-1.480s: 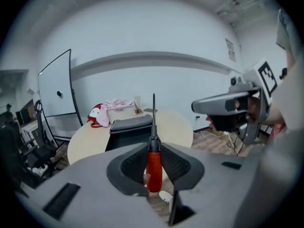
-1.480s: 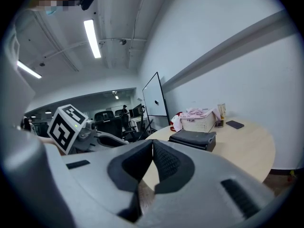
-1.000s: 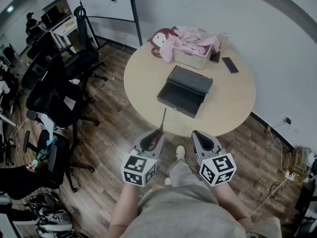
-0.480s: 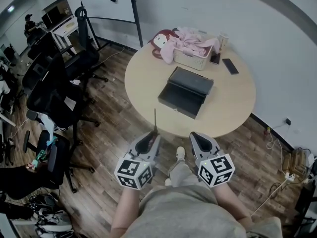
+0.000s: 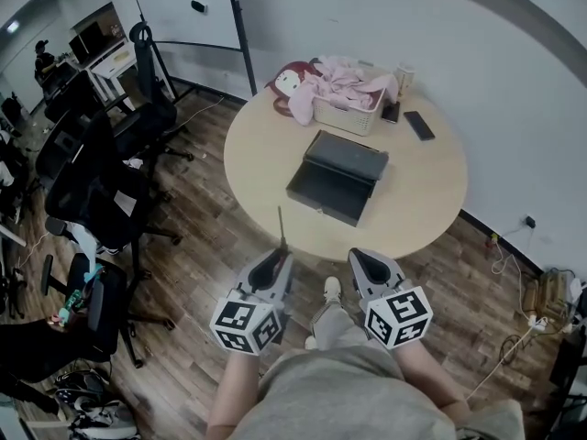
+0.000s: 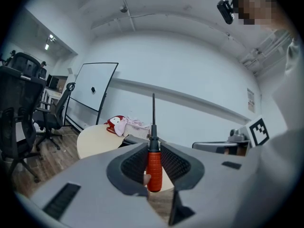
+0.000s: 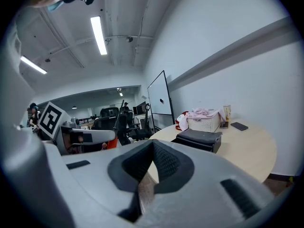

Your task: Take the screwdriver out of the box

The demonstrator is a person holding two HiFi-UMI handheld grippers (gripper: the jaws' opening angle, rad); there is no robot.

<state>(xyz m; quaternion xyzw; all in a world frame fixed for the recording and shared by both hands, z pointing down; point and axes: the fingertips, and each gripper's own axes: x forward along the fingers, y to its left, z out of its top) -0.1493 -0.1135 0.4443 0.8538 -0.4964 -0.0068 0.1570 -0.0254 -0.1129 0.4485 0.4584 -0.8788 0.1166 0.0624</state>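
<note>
My left gripper (image 5: 277, 258) is shut on the red handle of the screwdriver (image 6: 153, 169), held low in front of the person, short of the round table (image 5: 257, 154). The thin shaft (image 5: 282, 224) sticks out past the fingertips toward the table edge. In the left gripper view both pads press the handle. The dark grey box (image 5: 336, 176) lies open in the middle of the table, well ahead of both grippers. My right gripper (image 5: 359, 258) hangs beside the left one, shut, with nothing in it (image 7: 152, 142).
A white basket of pink cloths (image 5: 348, 99) with a doll (image 5: 286, 82) stands at the table's far side, a phone (image 5: 419, 125) and a cup (image 5: 404, 78) near it. Black office chairs (image 5: 92, 186) crowd the left. The person's legs are below the grippers.
The left gripper has rolled, so the screwdriver's shaft swung from leaning right to nearly straight ahead. The right gripper stayed where it was.
</note>
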